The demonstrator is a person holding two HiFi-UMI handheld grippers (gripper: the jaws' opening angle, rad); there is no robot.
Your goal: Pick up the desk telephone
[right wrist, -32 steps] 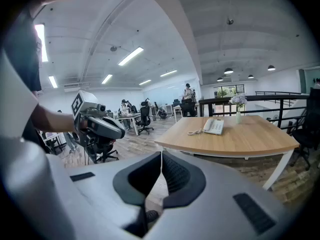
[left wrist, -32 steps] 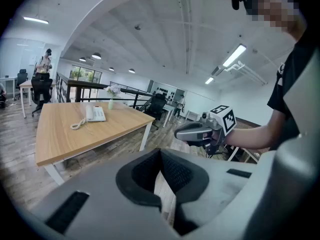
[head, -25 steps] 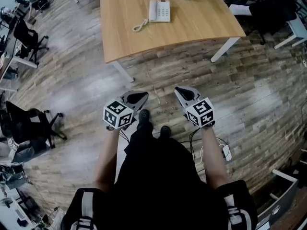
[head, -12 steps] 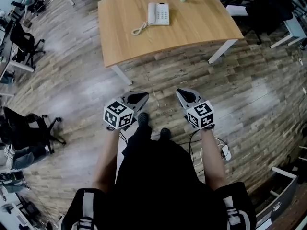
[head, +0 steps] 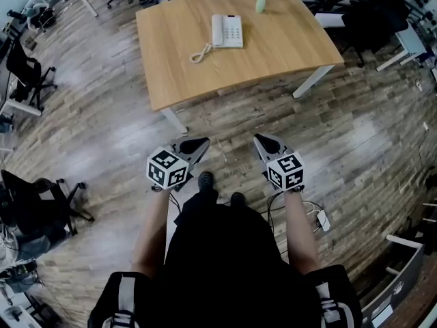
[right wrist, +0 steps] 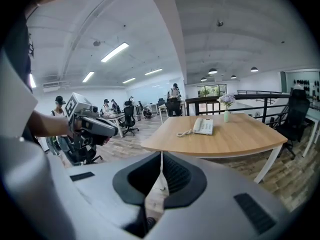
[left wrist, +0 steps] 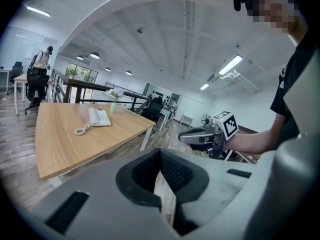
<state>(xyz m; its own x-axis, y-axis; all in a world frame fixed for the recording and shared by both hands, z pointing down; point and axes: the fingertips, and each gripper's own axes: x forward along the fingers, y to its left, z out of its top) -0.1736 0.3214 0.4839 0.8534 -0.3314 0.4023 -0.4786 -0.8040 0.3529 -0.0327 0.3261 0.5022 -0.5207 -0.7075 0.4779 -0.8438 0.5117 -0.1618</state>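
A white desk telephone [head: 227,31] with its coiled cord [head: 201,52] lies on a wooden table [head: 184,74] at the top of the head view. It also shows small in the left gripper view as the telephone [left wrist: 98,117] and in the right gripper view as the telephone [right wrist: 203,126]. My left gripper [head: 205,142] and right gripper [head: 257,138] are held over the floor, well short of the table. Both are shut and hold nothing. Each gripper sees the other: the right gripper [left wrist: 182,138] and the left gripper [right wrist: 115,132].
A small green vase with flowers [head: 262,2] stands at the table's far edge. Office chairs [head: 31,70] and desks line the left side. White table legs [head: 312,82] reach the wood floor. A cable and a power strip [head: 321,217] lie on the floor at my right.
The table and telephone have drawn closer and lower in the head view as I step forward. Both grippers stay shut and keep their spacing.
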